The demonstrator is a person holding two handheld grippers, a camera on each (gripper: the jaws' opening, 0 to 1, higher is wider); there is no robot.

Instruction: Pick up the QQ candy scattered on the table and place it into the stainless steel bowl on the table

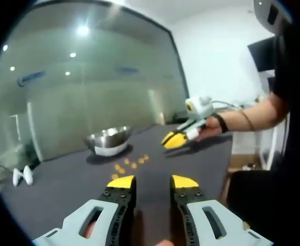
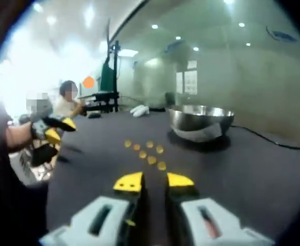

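On the dark table (image 1: 63, 189) a small cluster of orange candies (image 1: 129, 164) lies loose just in front of the steel bowl (image 1: 108, 140), near it but not touching. From the right gripper view I count about seven candies (image 2: 146, 152), and the bowl (image 2: 200, 121) sits beyond them to the right; whether it holds anything I cannot tell.

My left gripper (image 1: 153, 181) hovers short of the candies with its jaws parted a modest way and nothing between them. My right gripper (image 2: 154, 181) is also above the table, jaws a narrow gap apart and empty; from the left gripper view it hangs off to the side (image 1: 173, 139), though there I cannot read its gap.

I judge this as the approach before a pick, no candy yet taken. Next I would lower one gripper over the nearest candy, straddle it and close gently, since such small flat pieces may skid away.
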